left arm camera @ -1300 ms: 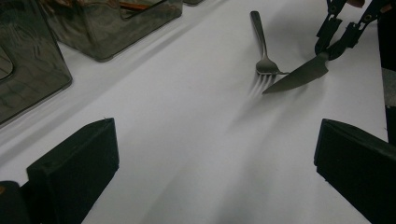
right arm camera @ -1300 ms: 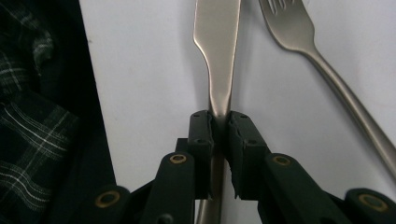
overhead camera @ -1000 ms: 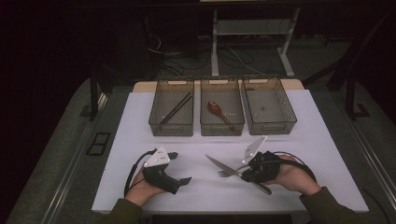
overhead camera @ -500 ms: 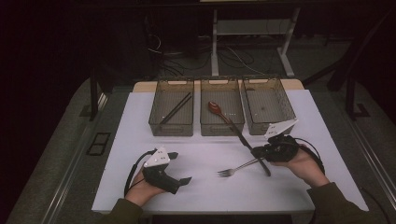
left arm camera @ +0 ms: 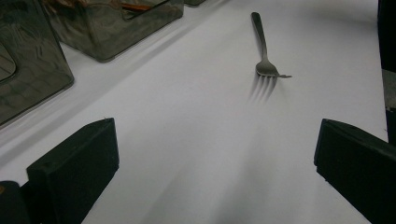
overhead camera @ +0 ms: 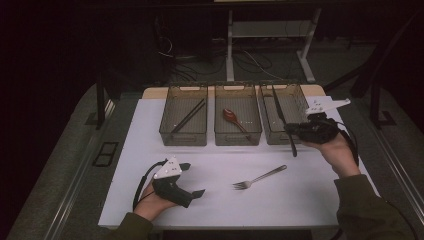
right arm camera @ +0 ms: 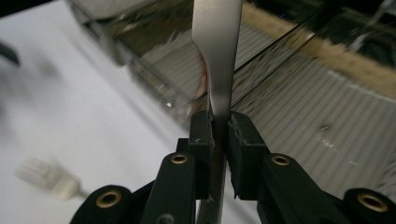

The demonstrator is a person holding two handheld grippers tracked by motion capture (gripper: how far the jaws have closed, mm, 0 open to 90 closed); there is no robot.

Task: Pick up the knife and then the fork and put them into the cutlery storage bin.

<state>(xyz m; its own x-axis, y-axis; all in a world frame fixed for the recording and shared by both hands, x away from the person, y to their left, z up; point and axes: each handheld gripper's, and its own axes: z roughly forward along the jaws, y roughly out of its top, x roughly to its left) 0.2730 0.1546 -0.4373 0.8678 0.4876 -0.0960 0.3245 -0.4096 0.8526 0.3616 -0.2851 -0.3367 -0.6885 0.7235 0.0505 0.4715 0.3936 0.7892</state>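
The right gripper [right arm camera: 218,126] has its black fingers [right arm camera: 201,140] pressed shut on the flat handle of a long silver table knife [right arm camera: 217,56]; in the high view that right gripper [overhead camera: 295,132] holds the knife [overhead camera: 280,112] slanting over the front wall of the right-hand smoky clear plastic bin [overhead camera: 300,102], with the far end of the knife above the bin's inside and the near end hanging just in front of the bin; the person's right hand [overhead camera: 337,150] grips the tool from beside that bin. The left gripper [overhead camera: 192,180] rests low on the white desk [overhead camera: 320,200], well apart from the right-hand bin, its fingers [left arm camera: 74,163] spread wide with nothing between them; a silver metal fork [overhead camera: 259,178] lies flat on the desk in front of the right-hand bin, between the two grippers, touching neither. Beside the right-hand bin stands the middle bin [overhead camera: 238,135] holding a red-brown spoon [overhead camera: 232,116]; beyond that the left bin [overhead camera: 183,135] holds dark chopsticks [overhead camera: 187,116].
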